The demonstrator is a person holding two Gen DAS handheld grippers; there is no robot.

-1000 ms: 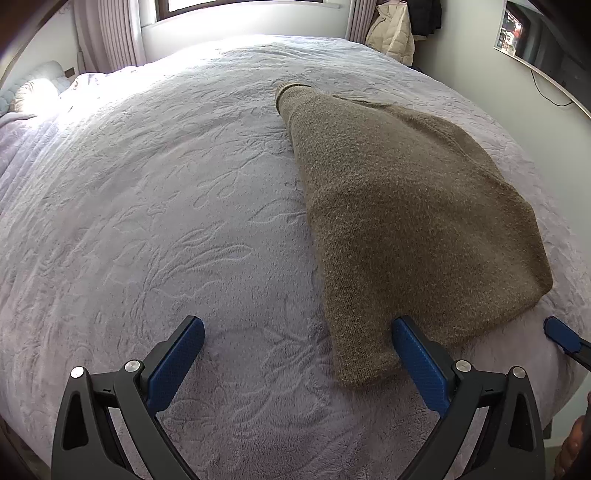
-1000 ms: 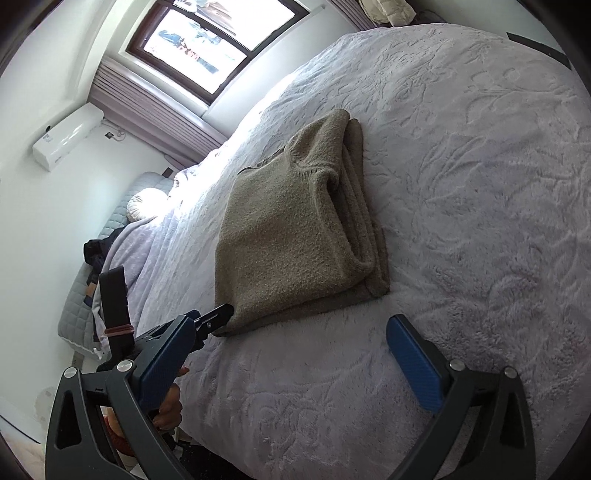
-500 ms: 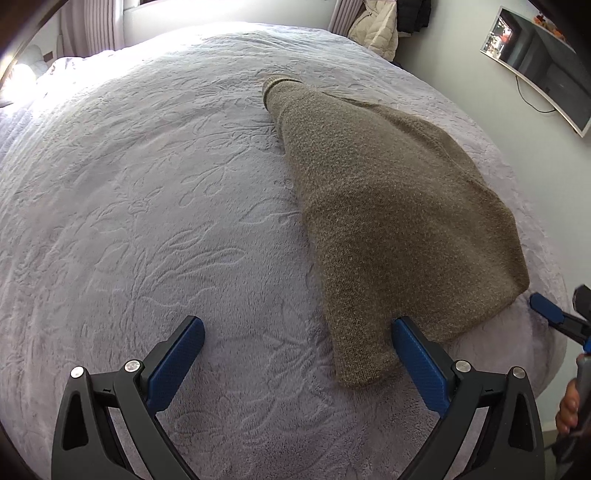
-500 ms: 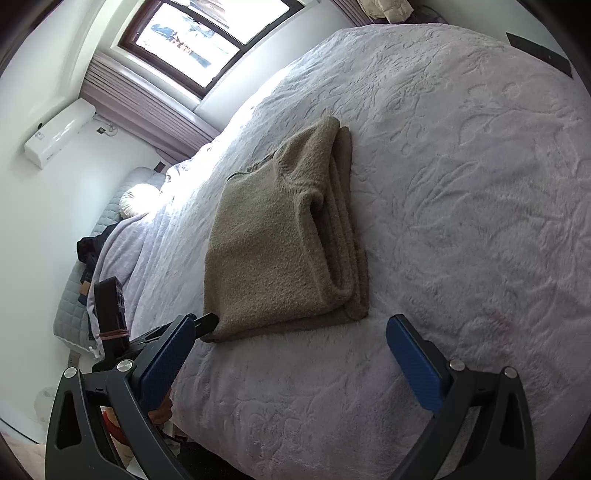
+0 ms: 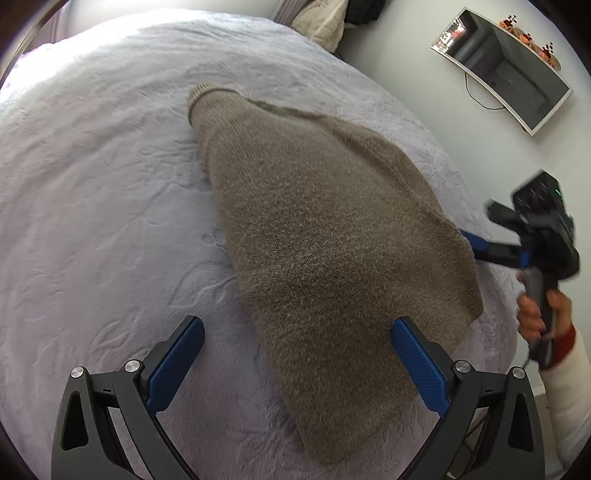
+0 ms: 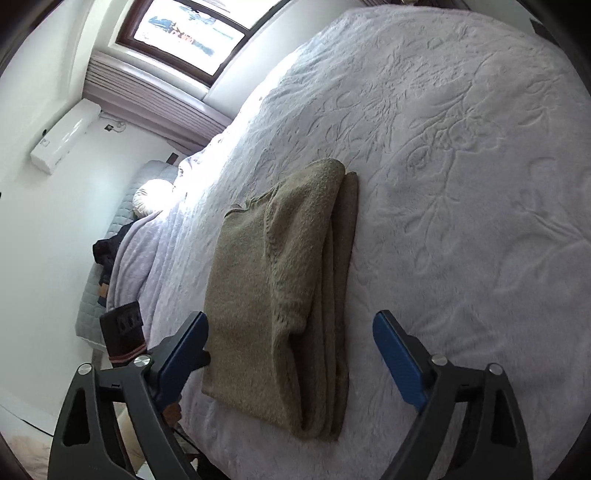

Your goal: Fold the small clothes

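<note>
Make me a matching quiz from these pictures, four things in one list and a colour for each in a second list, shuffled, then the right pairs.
Things:
1. sweater
2. bedspread
3. gripper pads
4. air conditioner

Colours:
A. white
B. blue
C. olive brown
D. pale lilac

Pairs: 1-C, 2-D, 3-B, 4-A

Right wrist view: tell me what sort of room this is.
Most likely a bedroom: a wide bed under a pale embossed blanket, a pillow at its head, a window, and a folded brown sweater lying on the bed.
</note>
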